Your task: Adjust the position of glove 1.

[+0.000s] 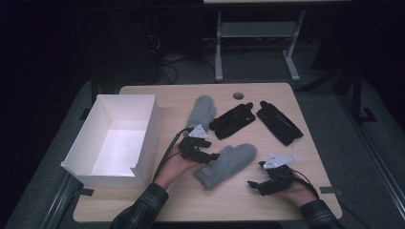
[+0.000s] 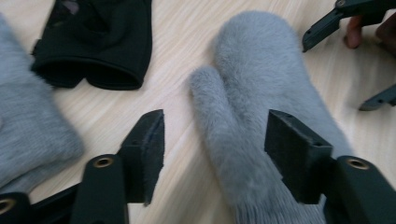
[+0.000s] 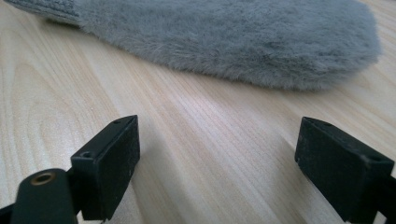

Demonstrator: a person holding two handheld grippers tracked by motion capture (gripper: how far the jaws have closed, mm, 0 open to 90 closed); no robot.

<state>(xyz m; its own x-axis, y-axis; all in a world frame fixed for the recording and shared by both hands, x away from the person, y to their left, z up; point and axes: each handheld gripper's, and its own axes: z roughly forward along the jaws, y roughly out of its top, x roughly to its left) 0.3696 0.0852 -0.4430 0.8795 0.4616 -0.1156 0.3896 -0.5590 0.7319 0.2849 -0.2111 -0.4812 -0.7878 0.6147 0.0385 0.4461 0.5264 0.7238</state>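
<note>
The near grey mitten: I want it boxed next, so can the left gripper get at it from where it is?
Probably yes. The left gripper already straddles the grey mitten near its cuff, fingers open and nothing in the way.

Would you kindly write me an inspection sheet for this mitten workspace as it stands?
Surface: wooden table, bare grain between items.
Job's things: near grey mitten lying flat; far grey mitten; white box empty.
Clutter: two black gloves; round grommet.
Grippers: left gripper astride the near mitten's thumb, pads not pressing; right gripper open over bare wood.
Cables: black cable from left gripper.
Surroundings: dark; table frame, floor cables behind.
</note>
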